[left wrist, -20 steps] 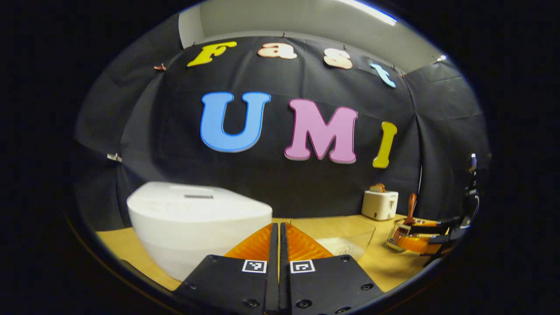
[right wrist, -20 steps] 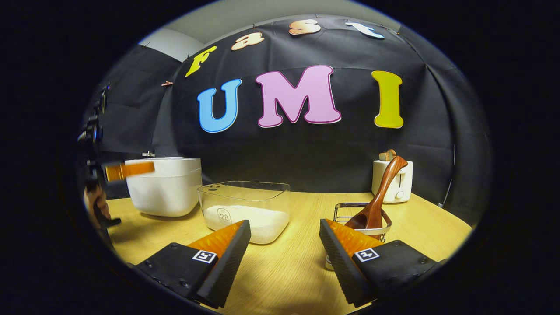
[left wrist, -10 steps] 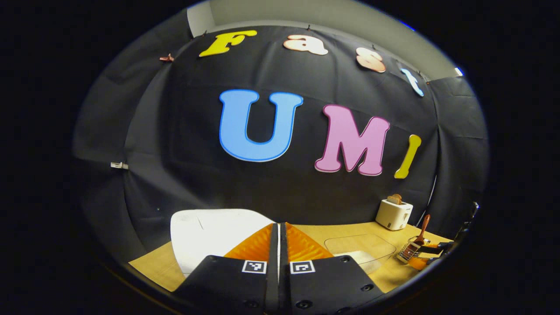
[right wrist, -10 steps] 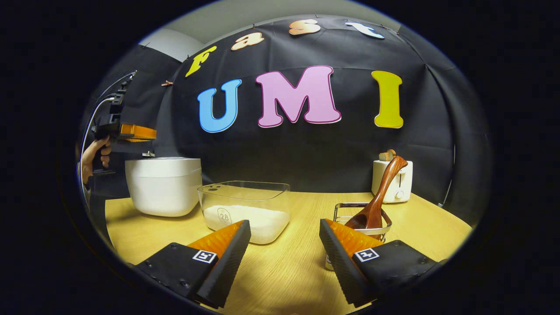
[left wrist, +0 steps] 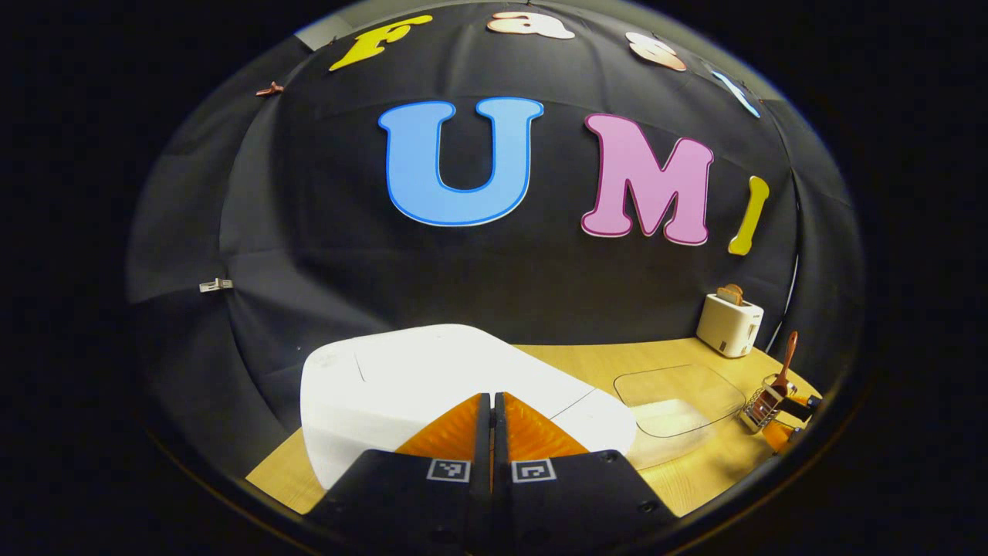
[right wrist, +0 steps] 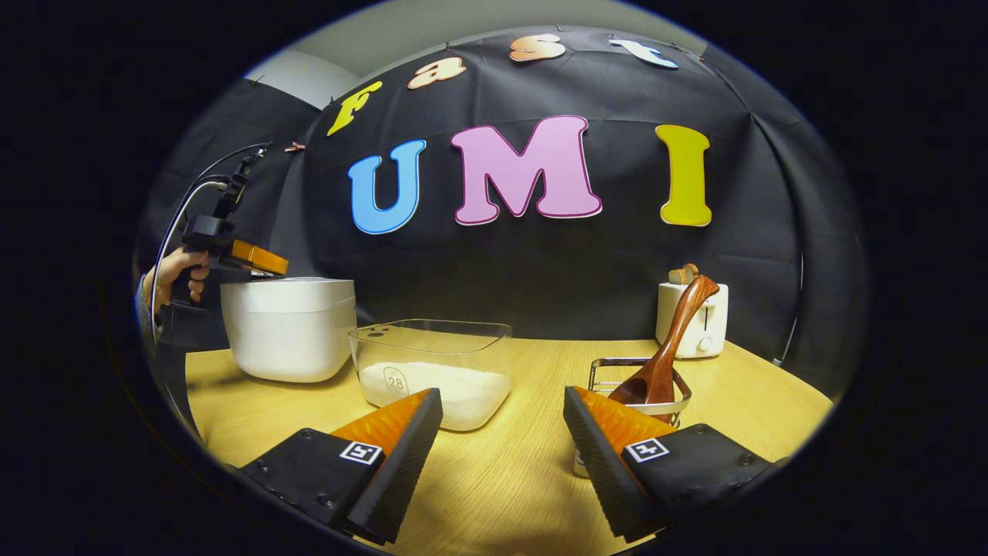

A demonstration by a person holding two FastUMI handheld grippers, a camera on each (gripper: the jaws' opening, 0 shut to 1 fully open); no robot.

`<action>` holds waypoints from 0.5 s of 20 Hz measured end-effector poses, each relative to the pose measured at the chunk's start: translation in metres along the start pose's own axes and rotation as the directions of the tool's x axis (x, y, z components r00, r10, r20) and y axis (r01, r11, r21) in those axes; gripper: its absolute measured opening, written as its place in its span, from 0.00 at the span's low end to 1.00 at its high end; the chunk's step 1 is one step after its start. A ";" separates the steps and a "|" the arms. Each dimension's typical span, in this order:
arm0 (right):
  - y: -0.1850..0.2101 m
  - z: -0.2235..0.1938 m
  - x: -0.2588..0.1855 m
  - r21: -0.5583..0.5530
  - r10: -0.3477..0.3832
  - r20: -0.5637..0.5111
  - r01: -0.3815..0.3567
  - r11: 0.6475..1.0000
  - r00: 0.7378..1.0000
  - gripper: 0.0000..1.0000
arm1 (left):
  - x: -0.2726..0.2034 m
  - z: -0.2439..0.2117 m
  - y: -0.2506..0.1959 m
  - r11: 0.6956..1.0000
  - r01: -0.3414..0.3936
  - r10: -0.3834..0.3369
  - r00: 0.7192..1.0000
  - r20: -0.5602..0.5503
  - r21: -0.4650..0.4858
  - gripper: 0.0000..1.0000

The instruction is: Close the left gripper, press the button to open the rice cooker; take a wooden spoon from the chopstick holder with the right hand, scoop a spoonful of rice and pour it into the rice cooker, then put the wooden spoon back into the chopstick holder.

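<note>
The white rice cooker has its lid down, and my left gripper is shut just above the lid with nothing between its fingers. In the right gripper view the same cooker stands at the left, with the left gripper tilted down at its top rim in a person's hand. My right gripper hovers open over the table. A wooden spoon leans in the wire chopstick holder just behind its right finger. A clear box of rice lies ahead.
A white toaster stands at the back right of the wooden table. In the left gripper view the rice box, the chopstick holder and the toaster sit to the right of the cooker.
My left gripper rose above the rice cooker, then tipped down and came close to the lid's top. The right gripper has stayed still and open.
</note>
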State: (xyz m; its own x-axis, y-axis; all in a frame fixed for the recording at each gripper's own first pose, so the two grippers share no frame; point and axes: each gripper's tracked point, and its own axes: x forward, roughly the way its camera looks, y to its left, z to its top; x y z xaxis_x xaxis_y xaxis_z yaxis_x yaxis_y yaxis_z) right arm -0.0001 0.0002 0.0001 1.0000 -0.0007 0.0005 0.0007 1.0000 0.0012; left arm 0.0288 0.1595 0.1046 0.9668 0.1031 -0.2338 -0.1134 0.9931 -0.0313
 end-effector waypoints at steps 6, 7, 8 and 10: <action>0.000 0.000 0.000 0.000 0.000 0.000 0.000 1.000 1.000 0.98 | 0.001 -0.006 -0.002 0.999 0.007 -0.005 0.999 -0.050 0.036 0.06; 0.000 0.000 0.000 0.000 0.000 0.000 0.000 1.000 1.000 0.98 | 0.001 -0.006 -0.002 1.000 0.016 -0.014 0.998 -0.066 0.027 0.06; 0.000 0.000 0.000 0.000 0.000 0.000 0.000 1.000 1.000 0.98 | 0.001 -0.006 -0.002 1.000 0.027 -0.026 0.996 -0.084 0.010 0.06; 0.000 0.000 0.000 0.000 0.000 0.000 0.000 1.000 1.000 0.98 | 0.001 -0.008 -0.002 0.998 0.053 -0.055 0.990 -0.132 -0.021 0.06</action>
State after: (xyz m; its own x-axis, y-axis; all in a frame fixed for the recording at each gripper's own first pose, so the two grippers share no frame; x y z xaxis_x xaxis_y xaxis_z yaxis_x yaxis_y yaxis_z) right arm 0.0000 0.0002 -0.0001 1.0000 -0.0004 0.0008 0.0004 1.0000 0.0009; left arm 0.0279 0.1566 0.0968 0.9329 0.0398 -0.3580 -0.0671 0.9957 -0.0642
